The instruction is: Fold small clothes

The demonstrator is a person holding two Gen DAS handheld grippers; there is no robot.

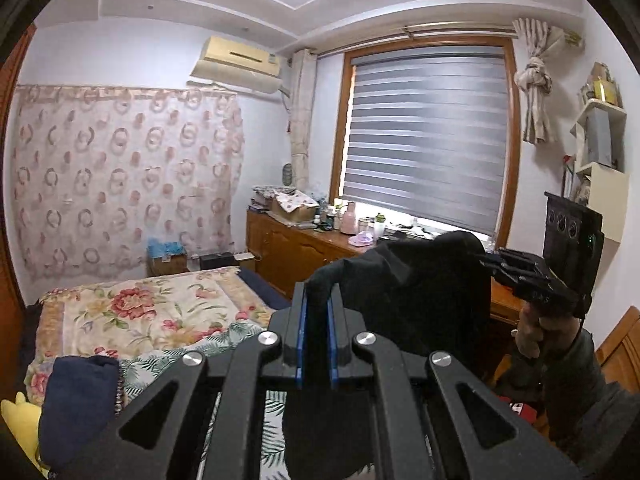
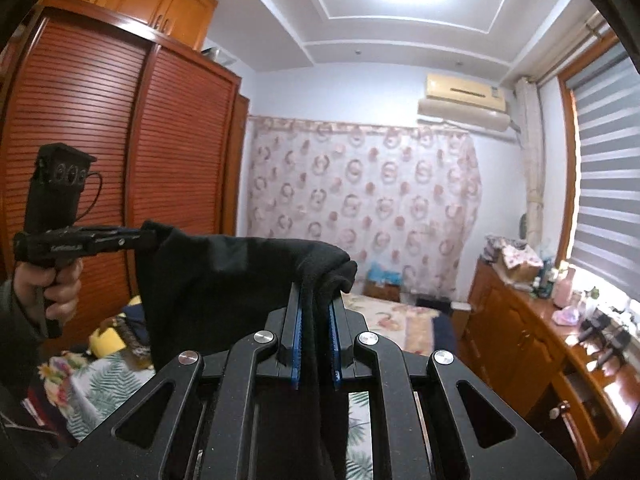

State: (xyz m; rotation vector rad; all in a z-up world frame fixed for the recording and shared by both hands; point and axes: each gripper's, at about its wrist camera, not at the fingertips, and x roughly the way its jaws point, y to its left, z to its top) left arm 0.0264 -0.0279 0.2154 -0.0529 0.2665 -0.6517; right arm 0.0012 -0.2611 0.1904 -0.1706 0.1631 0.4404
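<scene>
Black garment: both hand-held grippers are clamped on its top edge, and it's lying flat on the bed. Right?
Not flat on the bed. The black garment hangs in the air above the bed, stretched between the left hand-held gripper and the right hand-held gripper, both clamped on its top edge. Both wrist views show this.

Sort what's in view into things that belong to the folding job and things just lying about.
In the job: black cloth garment, left tongs, right tongs, floral bedspread.
Lying about: navy clothes pile, yellow plush toy, pink bottle, cardboard box.
</scene>
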